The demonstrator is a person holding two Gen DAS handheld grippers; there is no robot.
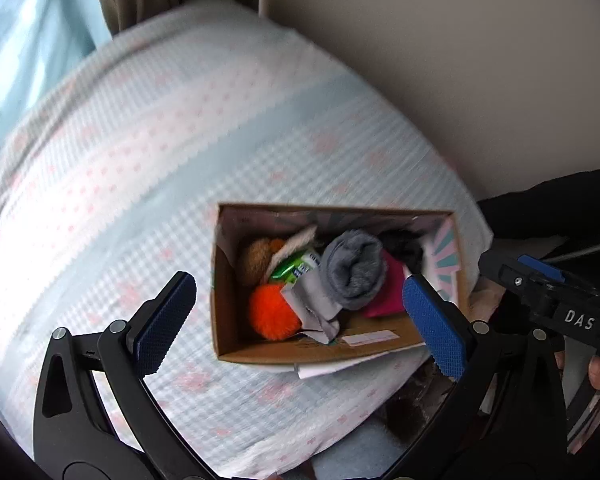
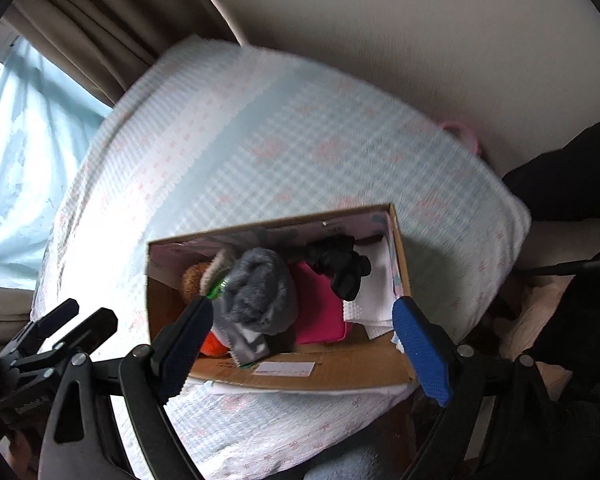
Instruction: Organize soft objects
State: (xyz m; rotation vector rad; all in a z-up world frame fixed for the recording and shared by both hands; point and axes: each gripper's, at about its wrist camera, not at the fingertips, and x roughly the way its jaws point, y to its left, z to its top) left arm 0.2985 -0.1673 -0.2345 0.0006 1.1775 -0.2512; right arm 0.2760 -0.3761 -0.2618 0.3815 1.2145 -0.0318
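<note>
Soft objects [image 1: 354, 270] all sit in cardboard box [image 1: 300, 354] at bed's [image 1: 140, 152] near right corner. Left hand-held gripper [image 1: 300, 320] and right hand-held gripper [image 2: 304, 344] both released, empty. Bed otherwise bare; looks essentially done.

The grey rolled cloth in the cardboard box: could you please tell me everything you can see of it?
The grey rolled cloth looks like soft, fuzzy fleece or knit, rolled or folded into a thick bundle with a crease down its middle. It sits high in the middle of the open cardboard box, lying on the other contents. It leans against a pink item on one side and overlaps a grey-white piece beside the orange pom-pom. Neither gripper touches it.
</note>
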